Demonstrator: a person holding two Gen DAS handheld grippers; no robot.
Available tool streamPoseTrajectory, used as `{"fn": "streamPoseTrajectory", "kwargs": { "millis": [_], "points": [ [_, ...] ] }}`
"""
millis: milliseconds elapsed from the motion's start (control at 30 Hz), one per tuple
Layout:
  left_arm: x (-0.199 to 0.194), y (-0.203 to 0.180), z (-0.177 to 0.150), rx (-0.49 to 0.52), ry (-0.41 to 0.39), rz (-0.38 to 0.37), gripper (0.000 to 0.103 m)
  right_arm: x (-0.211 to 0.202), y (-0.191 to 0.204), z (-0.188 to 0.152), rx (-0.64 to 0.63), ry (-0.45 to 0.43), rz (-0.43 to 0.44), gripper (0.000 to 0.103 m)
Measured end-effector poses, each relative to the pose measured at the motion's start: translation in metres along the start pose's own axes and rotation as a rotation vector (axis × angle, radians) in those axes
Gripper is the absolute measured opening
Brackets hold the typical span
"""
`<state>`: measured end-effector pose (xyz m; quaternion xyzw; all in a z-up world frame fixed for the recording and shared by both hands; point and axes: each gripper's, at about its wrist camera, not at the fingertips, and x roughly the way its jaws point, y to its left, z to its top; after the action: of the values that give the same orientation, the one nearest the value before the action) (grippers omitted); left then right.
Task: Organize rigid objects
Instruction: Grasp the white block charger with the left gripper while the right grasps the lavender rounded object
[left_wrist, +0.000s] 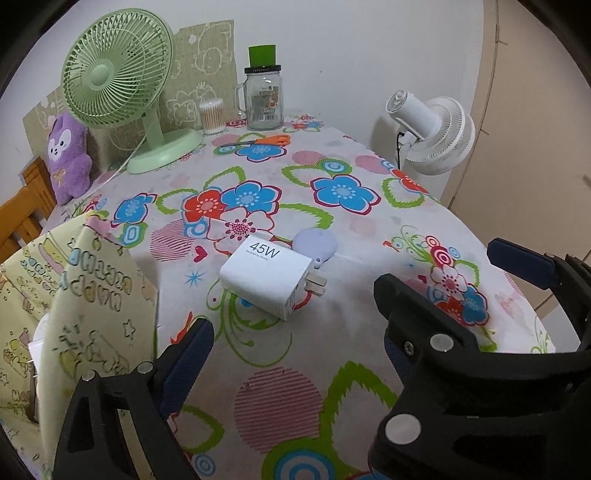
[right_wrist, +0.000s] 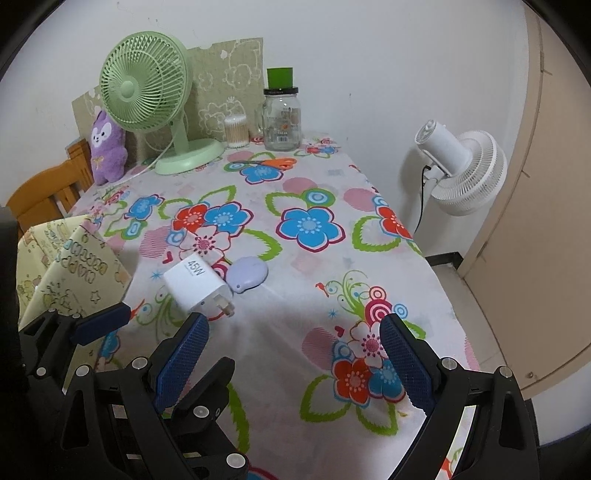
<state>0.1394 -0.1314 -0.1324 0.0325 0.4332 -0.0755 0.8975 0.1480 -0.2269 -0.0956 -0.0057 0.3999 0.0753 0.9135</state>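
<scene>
A white 45W charger (left_wrist: 271, 280) lies on the floral tablecloth with its prongs pointing right; it also shows in the right wrist view (right_wrist: 194, 286). A small lilac rounded gadget (left_wrist: 314, 243) lies just behind it, touching or nearly touching (right_wrist: 248, 274). My left gripper (left_wrist: 295, 332) is open and empty, just short of the charger. My right gripper (right_wrist: 295, 354) is open and empty, to the right of the charger. The right gripper's finger (left_wrist: 521, 264) shows at the right of the left view. The left gripper's finger (right_wrist: 103, 323) shows at the left of the right view.
A yellow patterned bag or box (left_wrist: 66, 295) stands open at the left. At the back are a green fan (left_wrist: 118, 77), a glass jar (left_wrist: 264, 98), cotton swabs (left_wrist: 212, 116), orange scissors (left_wrist: 258, 141) and a purple plush (left_wrist: 68, 155). A white fan (left_wrist: 436, 133) stands beyond the table's right edge.
</scene>
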Motion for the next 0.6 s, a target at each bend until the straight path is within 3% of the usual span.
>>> {"fn": "streamPoseTrajectory", "kwargs": {
  "millis": [600],
  "points": [
    [0.042,0.002,0.020,0.008,0.033,0.015,0.094,0.040,-0.014,0.012,0.046,0.043,0.008,0.095]
  ]
}}
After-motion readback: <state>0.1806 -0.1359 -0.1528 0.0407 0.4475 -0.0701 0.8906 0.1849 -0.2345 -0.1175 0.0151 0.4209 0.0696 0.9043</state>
